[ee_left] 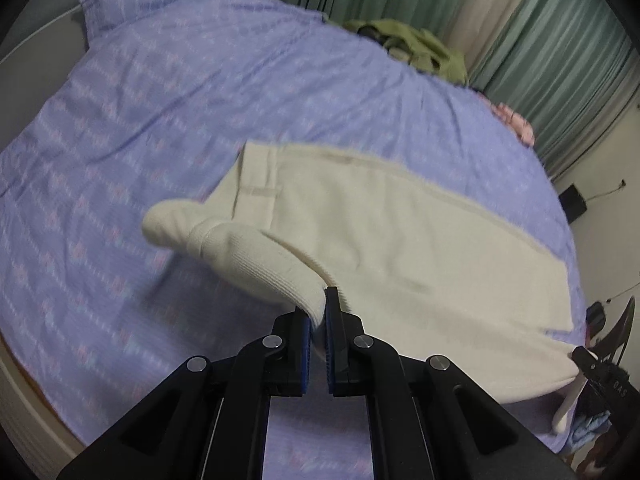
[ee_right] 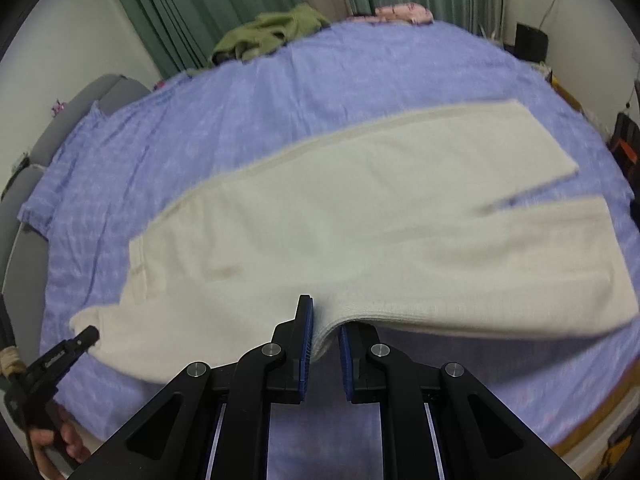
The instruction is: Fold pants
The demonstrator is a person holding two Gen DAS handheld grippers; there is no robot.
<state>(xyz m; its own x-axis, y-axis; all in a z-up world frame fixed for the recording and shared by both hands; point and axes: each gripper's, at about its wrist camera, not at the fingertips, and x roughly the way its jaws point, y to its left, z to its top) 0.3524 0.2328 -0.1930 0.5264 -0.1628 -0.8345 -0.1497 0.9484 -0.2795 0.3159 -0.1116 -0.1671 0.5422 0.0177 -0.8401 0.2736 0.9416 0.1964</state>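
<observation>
On my left, the left hand-held gripper (ee_left: 319, 312) is clamped tight on the ribbed waistband edge of the cream pants (ee_left: 400, 232), which lie across the purple bed sheet (ee_left: 160, 100). My right hand-held gripper (ee_right: 325, 330) pinches the near side edge further along. Both bites look shallow; I judge the knit could slip free, or stretch and bunch if I pull unevenly.

Home bedroom: bed (ee_left: 200, 92) under lilac sheet, green curtains (ee_right: 192, 8) behind bed, clothes heap (ee_right: 268, 32) at bed's far edge.
</observation>
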